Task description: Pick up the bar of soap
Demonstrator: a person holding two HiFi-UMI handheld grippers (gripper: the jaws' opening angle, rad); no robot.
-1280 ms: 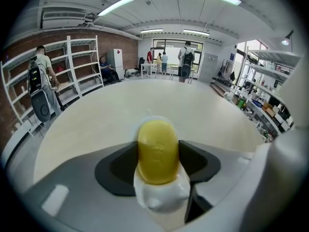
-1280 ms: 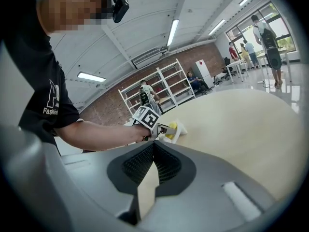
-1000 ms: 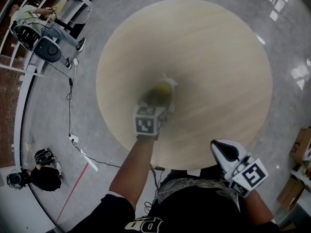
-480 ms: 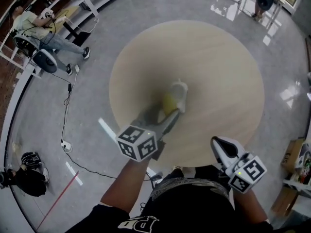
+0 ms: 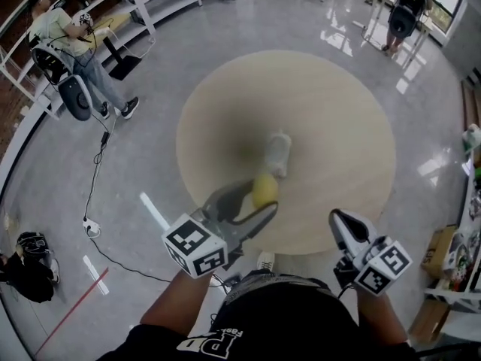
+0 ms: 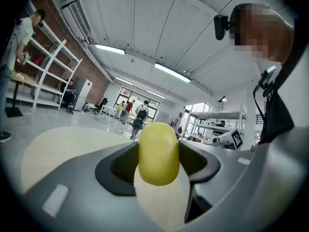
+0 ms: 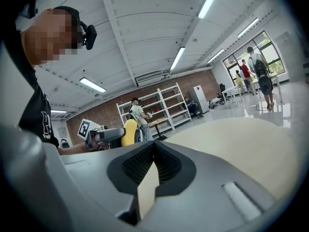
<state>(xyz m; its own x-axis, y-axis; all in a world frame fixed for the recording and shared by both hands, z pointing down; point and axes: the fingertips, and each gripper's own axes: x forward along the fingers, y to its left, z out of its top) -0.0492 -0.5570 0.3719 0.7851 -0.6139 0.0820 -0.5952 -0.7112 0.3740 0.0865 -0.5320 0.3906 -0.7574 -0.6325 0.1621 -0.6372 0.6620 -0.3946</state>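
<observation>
Left hand-held gripper (image 5: 261, 198): jaws wide, clamped on the bar of soap (image 6: 158, 153). Its long axis stands crosswise to the pinch, off the tabletop (image 5: 338, 126). My right hand-held gripper (image 5: 338, 220) is closed on nothing and lies farther from the soap.

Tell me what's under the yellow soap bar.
The round wooden table; the soap bar hangs above it in the left gripper. The patch straight beneath is covered by soap and gripper.
</observation>
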